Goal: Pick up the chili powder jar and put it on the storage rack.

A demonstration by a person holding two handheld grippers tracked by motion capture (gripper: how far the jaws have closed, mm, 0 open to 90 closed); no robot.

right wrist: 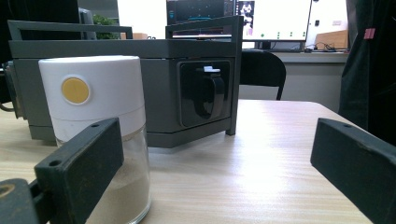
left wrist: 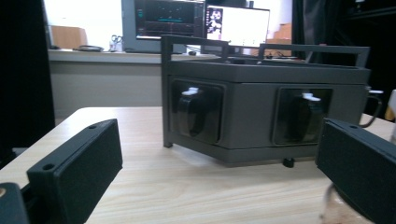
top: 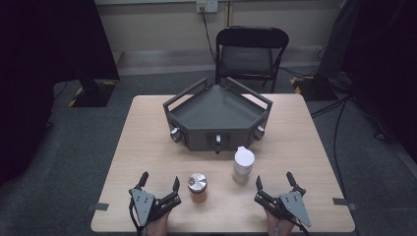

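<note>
A dark grey angular tray (top: 216, 105) with rails and front knobs stands at the middle of the table; its front face (left wrist: 252, 121) (right wrist: 140, 88) fills both gripper views. A glass jar with a white lid (top: 243, 164) (right wrist: 100, 121), holding pale powder, stands in front of the tray. To its left is a shorter jar with a silver lid (top: 197, 187) and orange contents. My left gripper (top: 159, 186) (left wrist: 219, 177) rests open near the front edge, left of the silver-lidded jar. My right gripper (top: 274, 183) (right wrist: 219, 177) is open, right of the white-lidded jar.
The light wooden table (top: 295, 147) has bare room on both sides of the tray. A black folding chair (top: 251, 51) stands behind the table. Cables run over the grey floor at the right. Monitors glow on a far desk (left wrist: 196, 21).
</note>
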